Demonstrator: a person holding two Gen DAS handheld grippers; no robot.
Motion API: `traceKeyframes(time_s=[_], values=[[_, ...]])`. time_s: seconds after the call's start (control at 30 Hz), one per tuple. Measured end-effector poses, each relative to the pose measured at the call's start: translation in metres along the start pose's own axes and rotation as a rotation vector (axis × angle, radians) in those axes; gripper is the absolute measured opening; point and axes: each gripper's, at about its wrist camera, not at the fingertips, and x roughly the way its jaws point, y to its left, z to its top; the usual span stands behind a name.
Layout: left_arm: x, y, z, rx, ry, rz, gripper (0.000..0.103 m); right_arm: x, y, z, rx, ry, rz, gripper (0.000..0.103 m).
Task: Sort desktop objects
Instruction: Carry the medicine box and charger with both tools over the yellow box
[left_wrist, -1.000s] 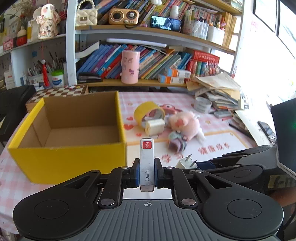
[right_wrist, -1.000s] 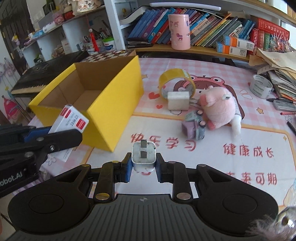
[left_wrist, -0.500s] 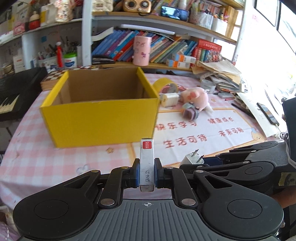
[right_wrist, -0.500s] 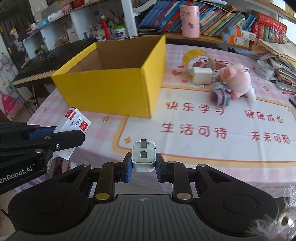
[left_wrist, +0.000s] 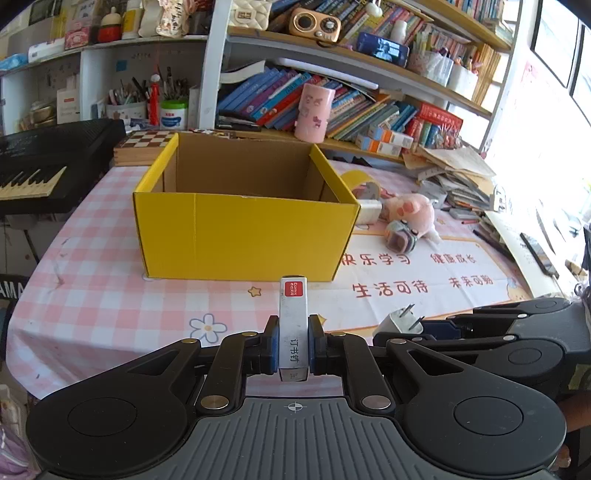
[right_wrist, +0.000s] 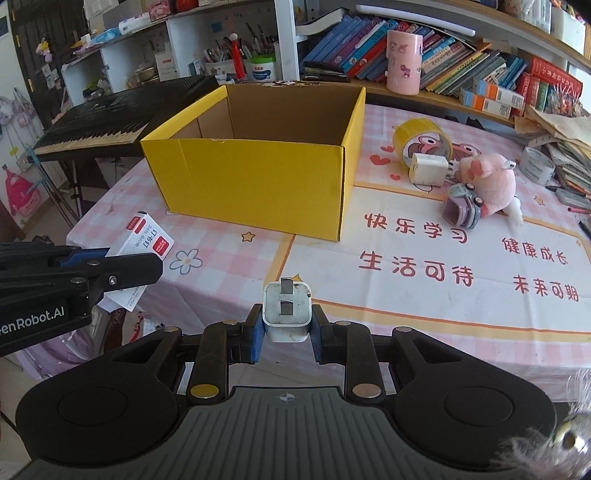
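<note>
My left gripper is shut on a small white staple box with a red label, held on edge above the table's near side. That box also shows at the left of the right wrist view. My right gripper is shut on a white plug adapter, prongs facing away; the same adapter appears at the right of the left wrist view. An open yellow cardboard box stands ahead of both grippers. Its floor is hidden behind the front wall.
Right of the yellow box lie a yellow tape roll, a white charger, a pink plush pig and a small purple toy. A black keyboard stands at the left. Bookshelves and paper stacks line the back.
Both grippers have drawn back from the yellow box toward the table's near edge, so the box looks smaller and farther. Each still holds its object.
</note>
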Motion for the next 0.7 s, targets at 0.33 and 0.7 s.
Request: traceKeyframes(time_s=[0.33,0.7], values=[[-0.002,0.01,-0.001,-0.03,-0.004,-0.006,0.013,0.002,0.009,0.005,-0.034,0.005,-0.001,0.023],[-0.004,0.012,-0.003,-0.019,0.002,-0.009,0.013,0.004,0.014,0.004,-0.014,0.018,0.009,0.023]])
